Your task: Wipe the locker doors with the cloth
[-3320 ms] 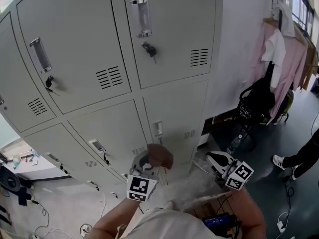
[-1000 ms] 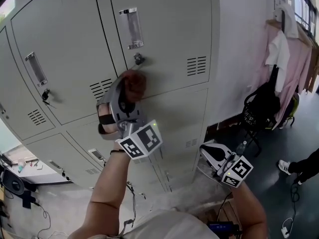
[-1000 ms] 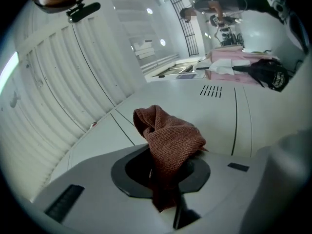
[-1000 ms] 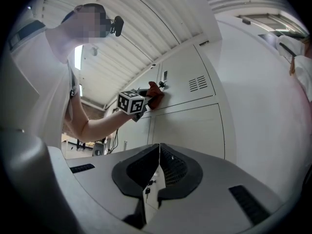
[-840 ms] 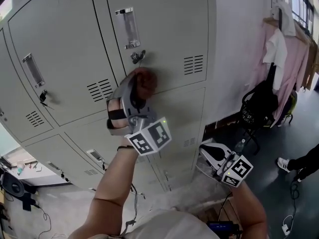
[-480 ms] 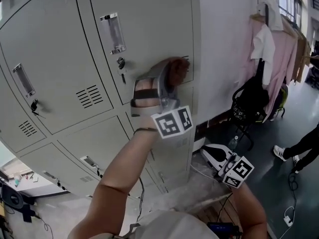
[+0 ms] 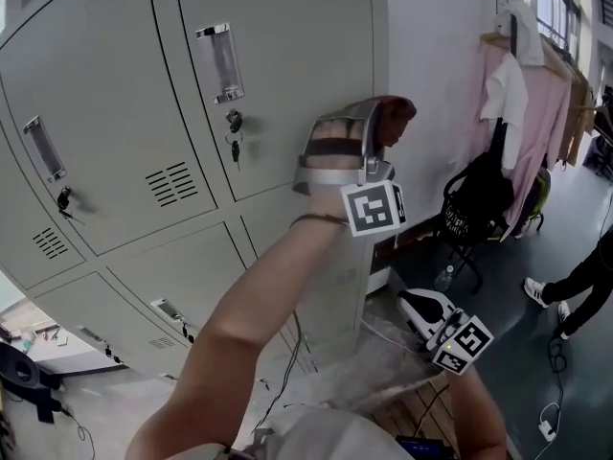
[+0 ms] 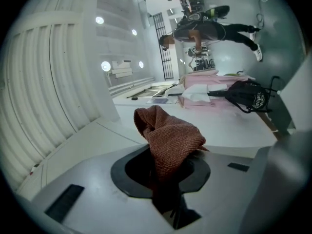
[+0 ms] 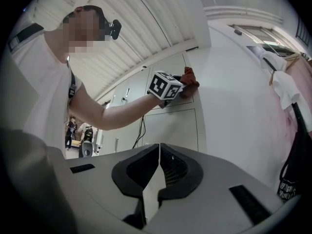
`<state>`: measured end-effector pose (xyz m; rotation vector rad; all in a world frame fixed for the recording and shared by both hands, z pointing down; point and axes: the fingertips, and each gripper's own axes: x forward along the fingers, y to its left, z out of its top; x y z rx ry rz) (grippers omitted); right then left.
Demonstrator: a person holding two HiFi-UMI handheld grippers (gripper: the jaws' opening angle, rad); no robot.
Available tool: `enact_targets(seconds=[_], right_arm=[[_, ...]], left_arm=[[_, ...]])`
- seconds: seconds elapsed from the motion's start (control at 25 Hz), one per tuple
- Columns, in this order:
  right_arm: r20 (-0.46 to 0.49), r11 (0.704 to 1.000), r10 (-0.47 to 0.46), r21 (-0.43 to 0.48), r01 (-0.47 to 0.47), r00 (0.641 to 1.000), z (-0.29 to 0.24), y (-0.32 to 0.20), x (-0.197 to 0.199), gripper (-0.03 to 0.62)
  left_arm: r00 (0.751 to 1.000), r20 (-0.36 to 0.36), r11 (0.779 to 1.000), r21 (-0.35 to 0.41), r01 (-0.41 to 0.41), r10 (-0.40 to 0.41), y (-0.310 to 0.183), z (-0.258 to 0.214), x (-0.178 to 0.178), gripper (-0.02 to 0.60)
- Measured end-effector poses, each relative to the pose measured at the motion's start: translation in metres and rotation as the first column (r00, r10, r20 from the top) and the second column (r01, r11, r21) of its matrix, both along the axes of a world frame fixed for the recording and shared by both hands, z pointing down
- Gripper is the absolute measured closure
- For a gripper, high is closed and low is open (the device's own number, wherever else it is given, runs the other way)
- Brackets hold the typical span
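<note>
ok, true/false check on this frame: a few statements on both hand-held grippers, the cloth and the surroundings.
1. The left hand-held gripper is shut on the cloth. True.
2. The cloth is blue. False: it is reddish-brown.
3. The right hand-held gripper holds a second cloth. False: its jaws are together with nothing between them.
4. Pink garments hang to the right of the lockers. True.

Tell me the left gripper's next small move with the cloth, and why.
Probably sweep leftward across the upper door, slightly lower. The left gripper, shut on the brown cloth, holds it at that door's right edge, so rightward travel would leave the door.
</note>
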<state>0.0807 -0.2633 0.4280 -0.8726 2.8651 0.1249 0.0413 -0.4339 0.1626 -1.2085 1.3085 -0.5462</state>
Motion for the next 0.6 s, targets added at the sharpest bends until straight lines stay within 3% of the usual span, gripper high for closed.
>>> enact_targets(seconds=[0.32,0.6], right_arm=[[0.001,0.998,-0.062,0.002,0.062,0.998,-0.001,-0.007,-0.022,0.576],[-0.029,0.987,-0.161,-0.005,0.161,0.987,0.001,-0.007,-0.056,0.576]], left_arm=[[0.991,-0.109,0.996,0.044,0.083,-0.077,0.053,0.024,-0.102,0.512],[0.964,-0.189,0.972,0.107,0.208,-0.186,0.102,0.026,-0.196,0.512]])
